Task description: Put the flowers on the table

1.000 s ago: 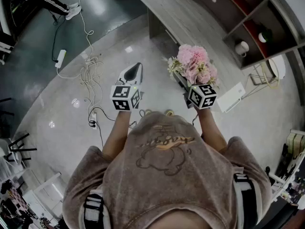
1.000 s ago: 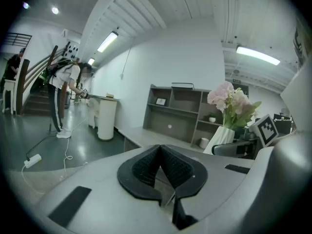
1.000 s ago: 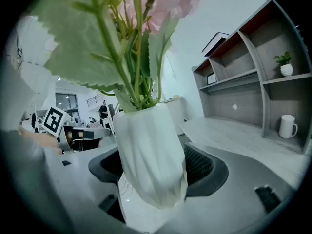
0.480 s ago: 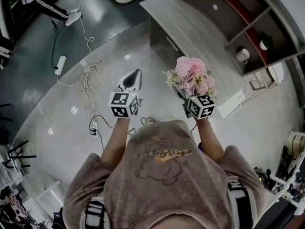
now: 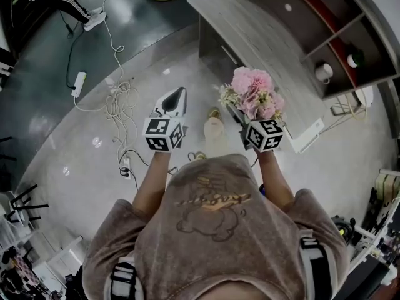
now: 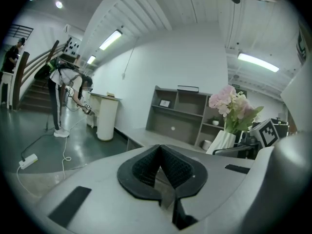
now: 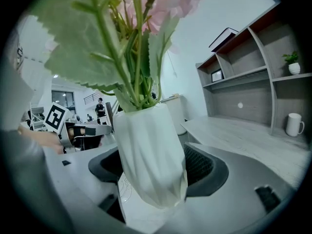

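Note:
Pink flowers (image 5: 254, 94) stand in a white ribbed vase (image 7: 150, 155). My right gripper (image 7: 152, 167) is shut on the vase, with the green stems (image 7: 131, 48) rising above it. In the head view the right gripper (image 5: 247, 119) carries the bouquet just short of the grey wooden table (image 5: 262, 39). My left gripper (image 5: 175, 100) is shut and holds nothing; its black pads (image 6: 170, 167) meet in the left gripper view. From there the flowers (image 6: 231, 101) and vase (image 6: 222, 141) show at the right.
Shelving (image 5: 325, 24) behind the table holds a white mug (image 5: 324, 72). White cables and a power strip (image 5: 78, 77) lie on the floor at the left. A white bin (image 6: 106, 118) stands by a bending person (image 6: 68, 89). My shoe (image 5: 214, 129) shows between the grippers.
Both grippers and the bouquet have moved slightly forward toward the table as I walk. My foot has stepped into view between the grippers.

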Tool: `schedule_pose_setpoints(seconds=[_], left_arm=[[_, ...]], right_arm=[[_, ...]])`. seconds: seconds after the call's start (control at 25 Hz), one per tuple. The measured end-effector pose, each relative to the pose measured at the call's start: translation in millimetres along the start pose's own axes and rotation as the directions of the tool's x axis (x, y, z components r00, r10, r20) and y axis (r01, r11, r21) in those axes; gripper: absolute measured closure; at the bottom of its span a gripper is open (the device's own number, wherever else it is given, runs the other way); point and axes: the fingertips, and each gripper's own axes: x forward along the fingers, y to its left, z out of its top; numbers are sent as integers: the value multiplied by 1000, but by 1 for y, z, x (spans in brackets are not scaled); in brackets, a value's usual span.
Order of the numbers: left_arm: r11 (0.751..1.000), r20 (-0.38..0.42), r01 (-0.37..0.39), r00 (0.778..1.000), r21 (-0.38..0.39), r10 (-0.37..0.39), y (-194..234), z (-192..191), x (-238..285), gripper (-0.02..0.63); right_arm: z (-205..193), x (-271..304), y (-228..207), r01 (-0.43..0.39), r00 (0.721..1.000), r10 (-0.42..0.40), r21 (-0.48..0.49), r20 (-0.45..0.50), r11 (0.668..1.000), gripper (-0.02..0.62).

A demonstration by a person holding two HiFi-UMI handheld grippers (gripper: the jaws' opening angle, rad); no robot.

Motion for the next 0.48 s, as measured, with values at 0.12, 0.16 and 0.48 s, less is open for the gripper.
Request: schedule_pose_setpoints(seconds=[0.12,0.16,0.48], left_arm=[[1000,-1,-2,1000,0,2,11,3,13,588],[1000,-1,-3,1000,0,3,15,4,18,588],[1000,0,-5,1000,-4,5,35,19,62,588]], right_arm=[[5,17,-8,-1,1000,1,2,0,1000,244],[8,22,-10,-2,1000,2,3,1,1000,244],[28,67,-35,-30,1000,30,4,7,1000,244]])
